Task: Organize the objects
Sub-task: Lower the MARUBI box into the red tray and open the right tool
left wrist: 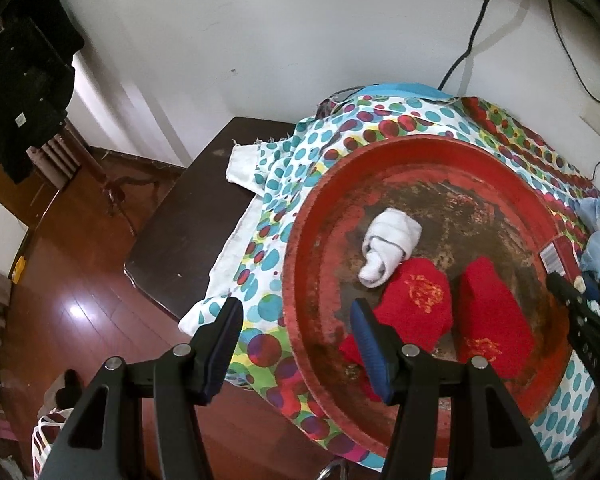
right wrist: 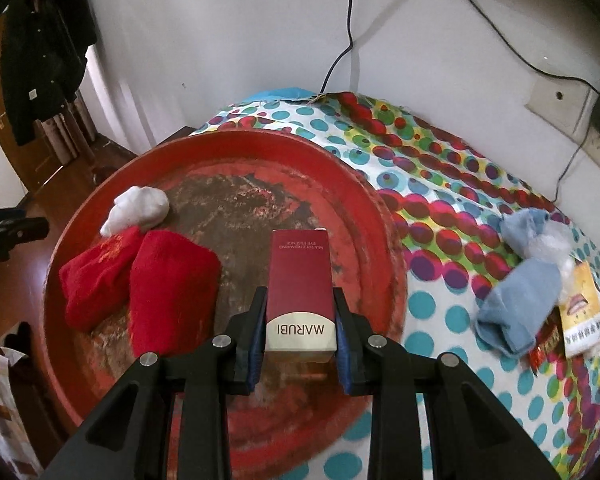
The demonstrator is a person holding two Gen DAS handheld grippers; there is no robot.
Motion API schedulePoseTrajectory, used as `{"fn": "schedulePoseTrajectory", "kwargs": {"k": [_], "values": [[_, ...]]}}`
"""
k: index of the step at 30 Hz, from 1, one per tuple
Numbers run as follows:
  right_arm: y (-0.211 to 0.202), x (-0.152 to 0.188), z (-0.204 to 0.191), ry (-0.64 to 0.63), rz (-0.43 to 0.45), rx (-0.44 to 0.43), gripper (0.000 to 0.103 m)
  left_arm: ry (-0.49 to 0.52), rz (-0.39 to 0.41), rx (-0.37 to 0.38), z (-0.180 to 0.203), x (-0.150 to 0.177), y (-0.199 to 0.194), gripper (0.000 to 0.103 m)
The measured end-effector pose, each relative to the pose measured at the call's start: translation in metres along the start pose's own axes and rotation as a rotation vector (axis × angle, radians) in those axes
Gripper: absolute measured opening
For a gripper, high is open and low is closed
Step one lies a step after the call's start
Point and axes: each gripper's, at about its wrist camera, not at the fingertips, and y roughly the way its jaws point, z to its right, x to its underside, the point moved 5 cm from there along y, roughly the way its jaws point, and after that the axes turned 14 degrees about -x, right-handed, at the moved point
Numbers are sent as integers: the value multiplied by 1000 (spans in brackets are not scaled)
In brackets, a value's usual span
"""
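While the left gripper (left wrist: 296,344) hangs over the near left rim of the round red tray (right wrist: 356,184) with its fingers spread and nothing between them, the right gripper (right wrist: 300,332) pinches a dark red carton (right wrist: 300,280) between its blue pads. Seen from the right wrist, the carton's long axis runs straight away from the gripper, its white end marked MARUBI nearest the camera and its far end pointing toward the tray's worn middle; it sits over the tray, though whether it touches the bottom cannot be told. On the tray's left part lie one rolled white sock (right wrist: 140,210) and two red sock bundles (right wrist: 140,280) side by side, touching. To the right, off the tray, two blue sock rolls (right wrist: 520,300) lie on the spotted cloth (right wrist: 440,184), blurred, beside a yellow packet (right wrist: 584,312) partly covered by them and some clear plastic that is hard to make out. From the left wrist, the right gripper is cut off at the edge.
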Motion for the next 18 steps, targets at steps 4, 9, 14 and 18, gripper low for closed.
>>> {"fn": "schedulePoseTrajectory", "kwargs": {"k": [4, 9, 14, 18], "values": [[12, -13, 0, -17, -12, 18, 27, 3, -11, -9, -1, 1, 5, 57], [24, -24, -2, -27, -24, 38, 27, 15, -17, -10, 3, 2, 8, 57], [31, -28, -3, -44, -34, 49, 27, 29, -15, -8, 7, 2, 9, 57], [28, -29, -4, -60, -16, 68, 44, 35, -19, -4, 10, 3, 10, 57]]}}
